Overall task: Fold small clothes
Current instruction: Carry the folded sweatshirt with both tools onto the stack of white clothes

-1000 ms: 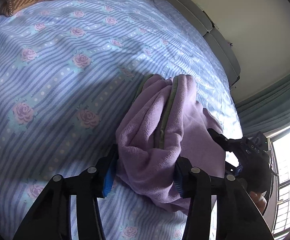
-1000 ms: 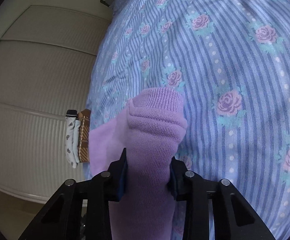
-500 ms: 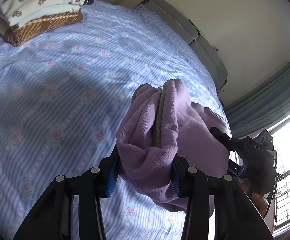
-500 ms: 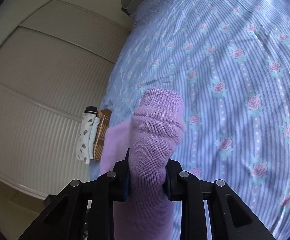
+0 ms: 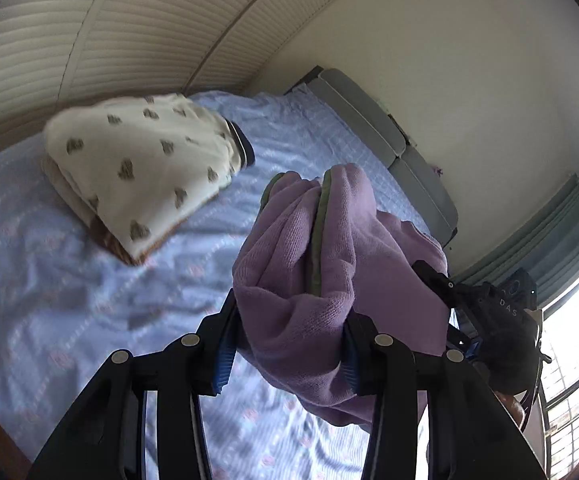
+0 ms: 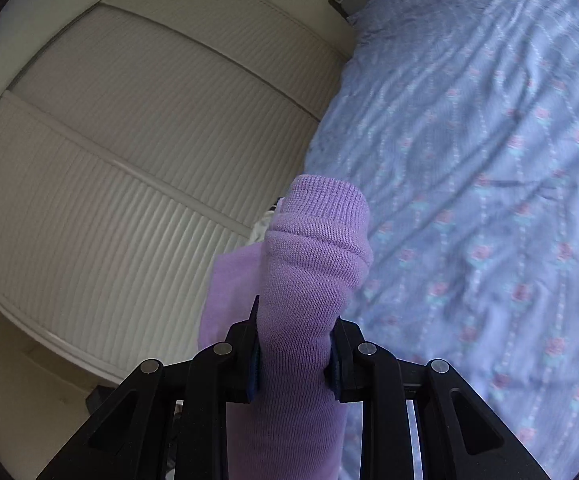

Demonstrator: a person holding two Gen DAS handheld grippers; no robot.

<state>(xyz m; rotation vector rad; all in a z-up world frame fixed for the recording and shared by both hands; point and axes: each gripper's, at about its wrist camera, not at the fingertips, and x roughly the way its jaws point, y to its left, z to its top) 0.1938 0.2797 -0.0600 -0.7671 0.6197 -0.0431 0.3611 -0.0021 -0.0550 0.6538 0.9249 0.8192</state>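
Behind the bed runs a pale slatted wardrobe door (image 5: 137, 28), filling the upper left of the left wrist view, with a plain cream wall (image 5: 469, 80) to its right. Below them spreads a blue bedsheet (image 5: 49, 300) striped and printed with small roses. On its left part lies a stack of folded clothes (image 5: 137, 172); the top piece is cream with dark heart shapes, and a brown patterned one shows under it. Just right of the stack, raised clear of the sheet, is the purple sweater (image 5: 301, 264), bunched, with a green trim running down its folds. The left gripper (image 5: 287, 344) has its blue-padded fingers pressed onto that bunch from both sides, partly closed with cloth filling the gap. Further right, the right gripper (image 5: 489, 312) shows as a dark shape gripping the same garment, with grey cushions (image 5: 393, 148), green curtains (image 5: 561, 232) and a bright window (image 5: 577, 340) behind.

In the right wrist view the slatted door (image 6: 109, 180) fills the left, the sheet (image 6: 489, 160) the right. Between them the right gripper (image 6: 293, 356) pinches a ribbed sweater cuff (image 6: 313, 248) tightly, narrow gap, cloth sticking up past the fingers.
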